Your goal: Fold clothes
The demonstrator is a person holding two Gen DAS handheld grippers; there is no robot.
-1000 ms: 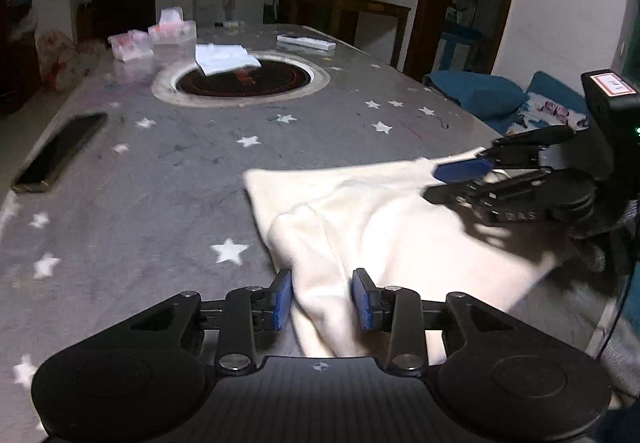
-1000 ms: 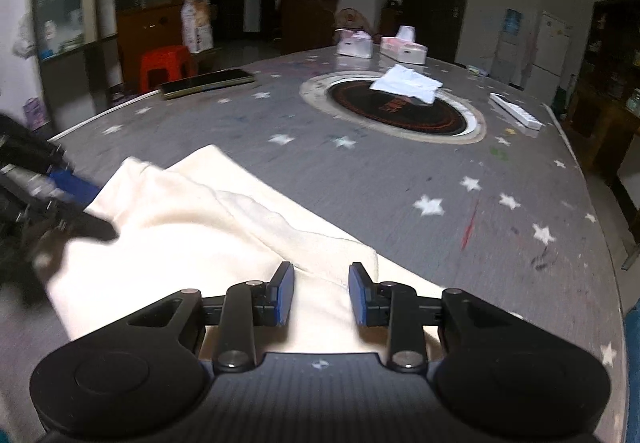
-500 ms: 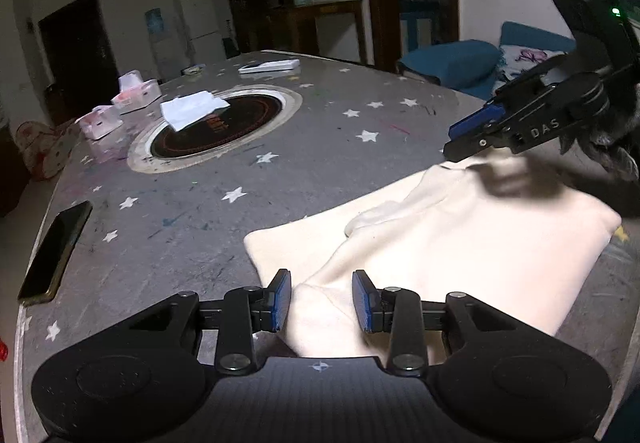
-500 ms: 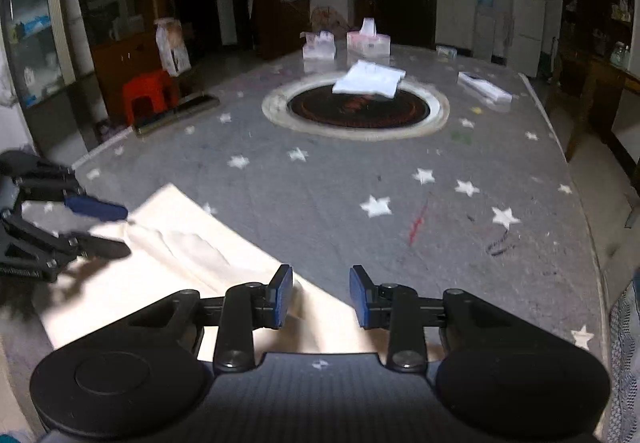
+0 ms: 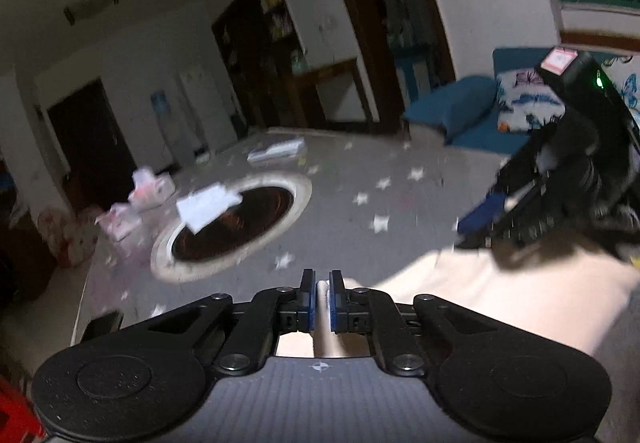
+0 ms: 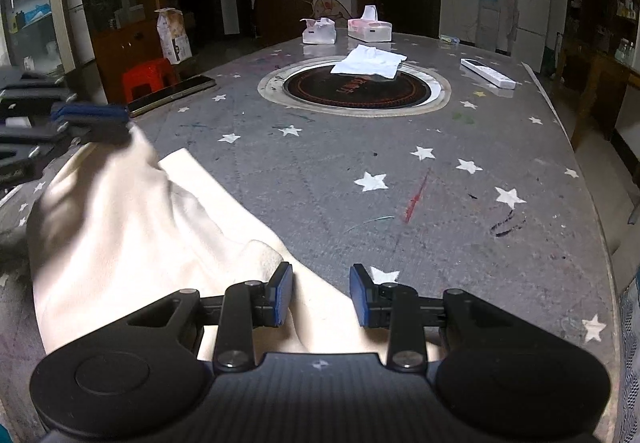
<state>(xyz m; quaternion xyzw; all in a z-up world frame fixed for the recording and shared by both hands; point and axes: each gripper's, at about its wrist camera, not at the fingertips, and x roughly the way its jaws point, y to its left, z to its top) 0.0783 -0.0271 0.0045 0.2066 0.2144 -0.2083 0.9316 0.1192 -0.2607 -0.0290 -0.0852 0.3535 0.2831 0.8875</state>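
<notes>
A cream garment point(image 6: 120, 227) lies at the near edge of the grey star-patterned table point(image 6: 360, 147). My left gripper point(image 5: 322, 301) is shut on a fold of the cream garment point(image 5: 500, 299) and lifts it; in the right wrist view the left gripper point(image 6: 92, 123) holds the cloth's far corner up at the left. My right gripper point(image 6: 320, 295) is open, its fingers low over the garment's near edge. In the left wrist view the right gripper point(image 5: 480, 223) hovers over the cloth at the right.
A round dark hotplate point(image 6: 356, 87) sits mid-table with a white cloth point(image 6: 370, 61) on it. Tissue boxes point(image 6: 368, 29), a white power strip point(image 6: 488, 73) and a phone point(image 6: 172, 95) lie beyond. A red stool point(image 6: 148, 77) stands off the left side.
My left gripper has shut on the garment and risen, tilting upward and lifting the cloth's corner. My right gripper stayed open and moved down to the garment's near edge.
</notes>
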